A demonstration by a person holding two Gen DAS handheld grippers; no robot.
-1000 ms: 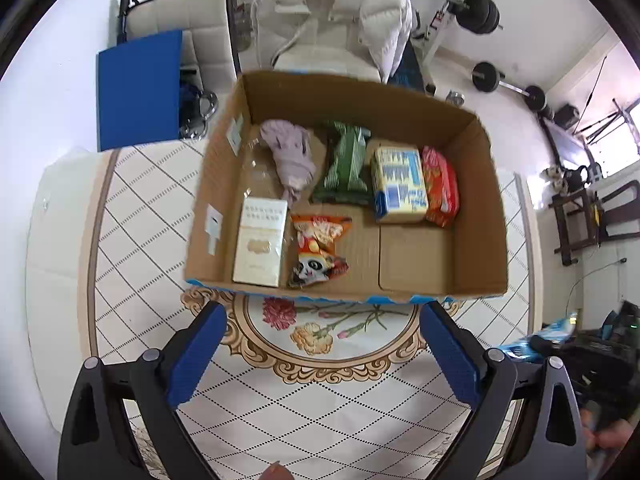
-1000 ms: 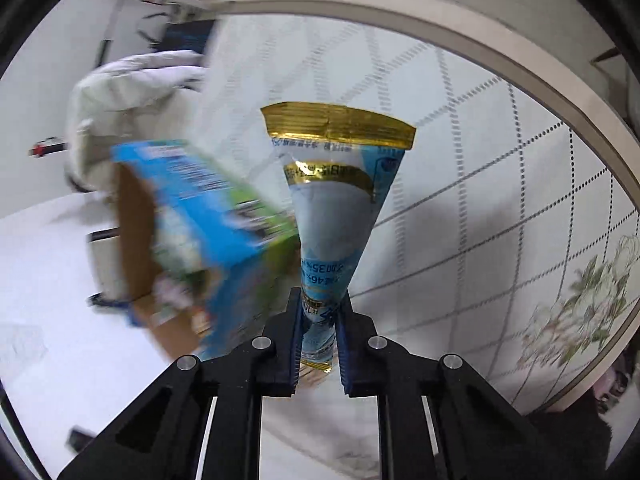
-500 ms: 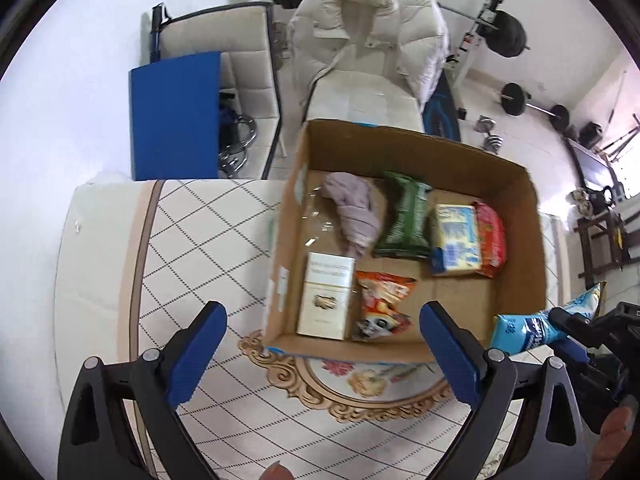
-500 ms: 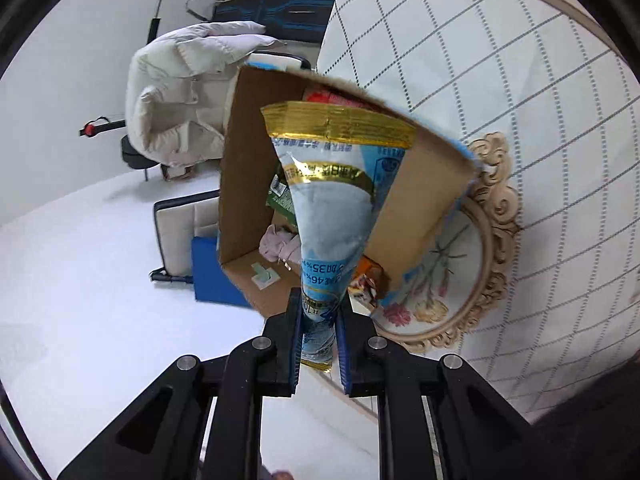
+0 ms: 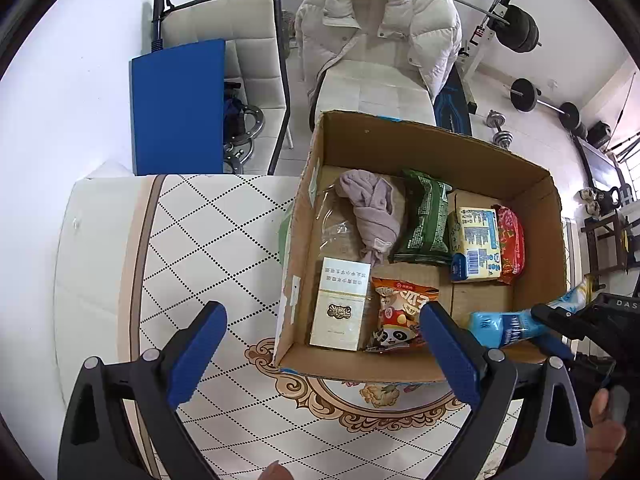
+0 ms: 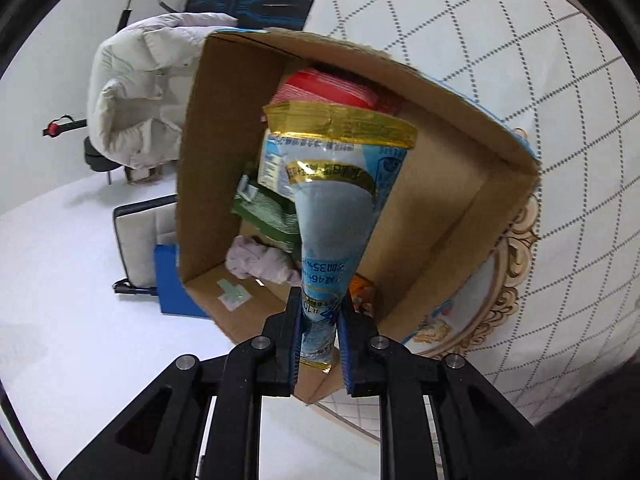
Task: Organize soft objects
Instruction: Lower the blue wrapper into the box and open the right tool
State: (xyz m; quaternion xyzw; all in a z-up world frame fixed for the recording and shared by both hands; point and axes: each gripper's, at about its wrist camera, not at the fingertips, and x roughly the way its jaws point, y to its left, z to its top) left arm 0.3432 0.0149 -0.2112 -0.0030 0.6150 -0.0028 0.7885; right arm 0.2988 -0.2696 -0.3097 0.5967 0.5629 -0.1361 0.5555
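Observation:
A cardboard box (image 5: 400, 136) stands on the patterned table (image 5: 208, 240) and holds a lilac cloth (image 5: 370, 208), a green packet (image 5: 426, 220), a yellow-blue pack (image 5: 474, 244), a red packet (image 5: 510, 240), a white carton (image 5: 340, 304) and a panda snack bag (image 5: 396, 316). My right gripper (image 6: 319, 320) is shut on a blue cone-shaped packet with a gold top (image 6: 336, 200), held over the box's right side; it also shows in the left wrist view (image 5: 508, 322). My left gripper (image 5: 320, 352) is open and empty above the box's near wall.
Behind the table stand a chair with a white puffy jacket (image 5: 376, 28), a second chair (image 5: 224, 40) with a blue board (image 5: 178, 108), and barbell weights (image 5: 520, 32) on the floor. The box wall (image 6: 452, 208) is close beside the held packet.
My right gripper has carried the blue packet from beside the box to over its inside. The left gripper has drifted left and closer, so the box sits further right in its view.

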